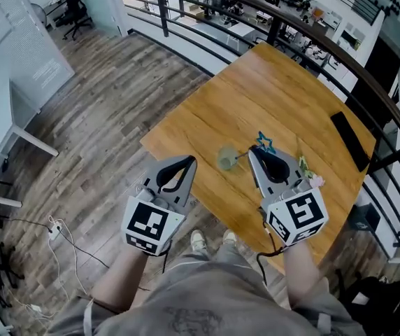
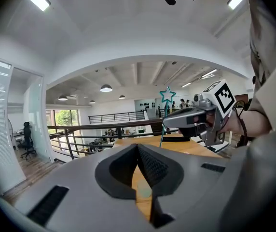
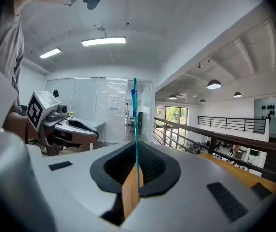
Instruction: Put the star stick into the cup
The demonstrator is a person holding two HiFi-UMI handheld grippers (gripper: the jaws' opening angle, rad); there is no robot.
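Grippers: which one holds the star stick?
The right gripper, shut on the star stick; the left gripper is shut on nothing.

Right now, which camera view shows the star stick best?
The left gripper view: the star stick shows its whole star outline face-on, with the stem running down into the right gripper. The head view shows it small, beyond that gripper's tips; the right gripper view sees it edge-on, a thin line between shut jaws.

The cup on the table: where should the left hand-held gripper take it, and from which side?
Probably by its side wall, coming from the left. The cup seems to stand upright, mouth up, and the right hand-held gripper holds the star stick just to its right, so the mouth should stay free.
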